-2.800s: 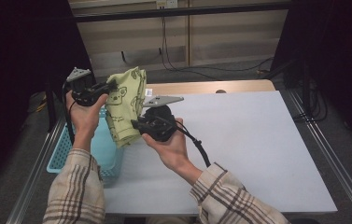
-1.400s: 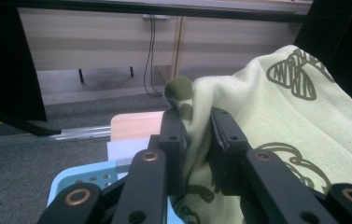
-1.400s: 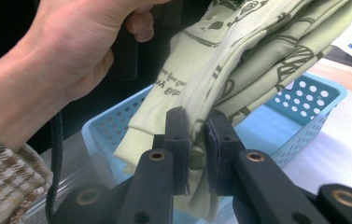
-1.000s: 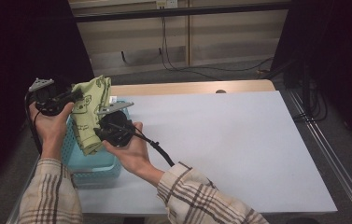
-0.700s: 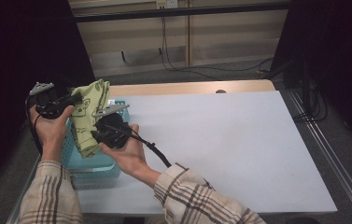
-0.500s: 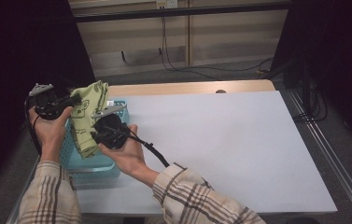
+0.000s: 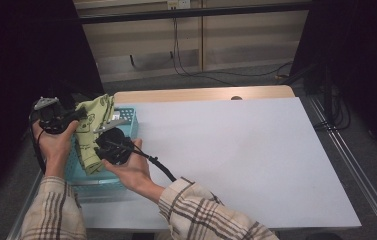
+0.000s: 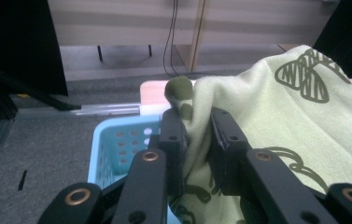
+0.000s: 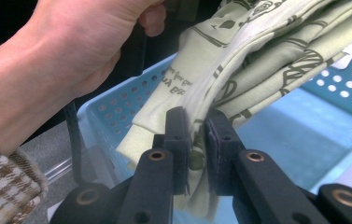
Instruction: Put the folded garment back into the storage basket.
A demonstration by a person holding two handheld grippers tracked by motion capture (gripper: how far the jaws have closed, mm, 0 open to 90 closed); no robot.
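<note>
A folded pale green cloth (image 7: pixel 92 131) with dark printed drawings hangs over a light blue perforated basket (image 7: pixel 127 127) at the table's left edge. My left gripper (image 7: pixel 80 114) is shut on the cloth's upper end; in the left gripper view the cloth (image 8: pixel 276 126) is pinched between the jaws of the left gripper (image 8: pixel 196 122). My right gripper (image 7: pixel 101 146) is shut on the lower folded edge; in the right gripper view the cloth (image 9: pixel 239 60) hangs above the basket (image 9: pixel 295 135), held by the right gripper (image 9: pixel 196 122).
A white table top (image 7: pixel 236 155) stretches to the right of the basket, with a wooden strip (image 7: pixel 201 94) along its far edge. A metal rail (image 7: pixel 361 185) runs along the right side. Cables (image 7: pixel 191 70) lie on the floor beyond.
Both hands have carried the cloth leftward from over the table to above the basket and have lowered it slightly. Both grippers have stayed shut on it.
</note>
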